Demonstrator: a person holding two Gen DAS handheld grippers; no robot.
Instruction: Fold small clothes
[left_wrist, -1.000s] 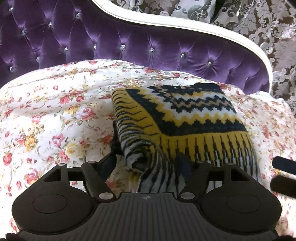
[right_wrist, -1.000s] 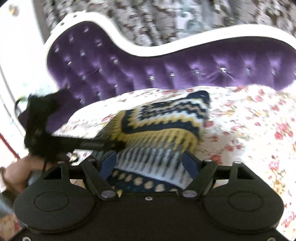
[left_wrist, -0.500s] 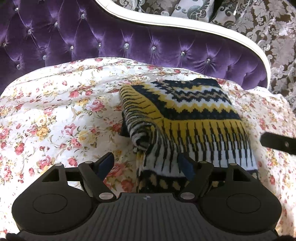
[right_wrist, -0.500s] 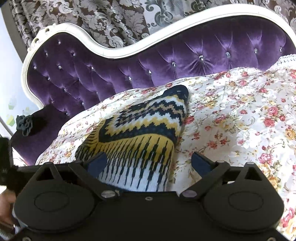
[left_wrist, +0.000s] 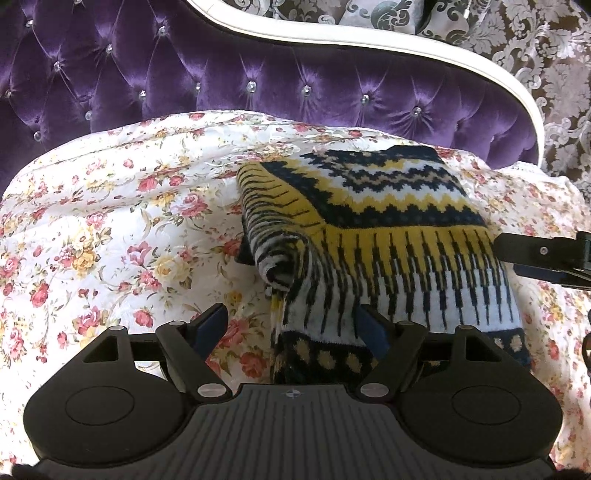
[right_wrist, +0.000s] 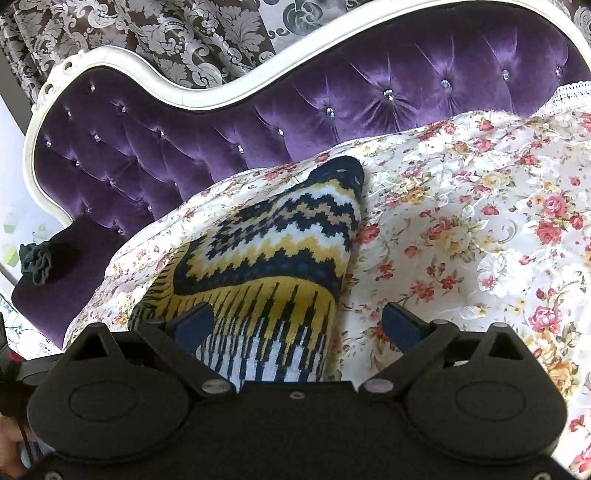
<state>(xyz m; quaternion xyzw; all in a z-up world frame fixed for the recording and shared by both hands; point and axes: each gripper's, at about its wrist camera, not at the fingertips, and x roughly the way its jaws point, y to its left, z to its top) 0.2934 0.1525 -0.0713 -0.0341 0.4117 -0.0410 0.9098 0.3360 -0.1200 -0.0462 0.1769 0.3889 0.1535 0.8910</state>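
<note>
While both pairs of tongs hang just above the near hem, neither pinches anything: the left tongs (left_wrist: 291, 325) stand spread, one pad over the cloth and one over bare sheet, and the right tongs (right_wrist: 295, 326) gape wide across the opposite corner. Between them lies the navy, yellow and white zigzag-knit sweater (left_wrist: 376, 236), folded into a block on the rose-printed white bedsheet (left_wrist: 110, 229), probably released to settle. Its left edge bulges, likely needing smoothing. Behind rises the tufted purple velvet headboard (right_wrist: 332, 110).
</note>
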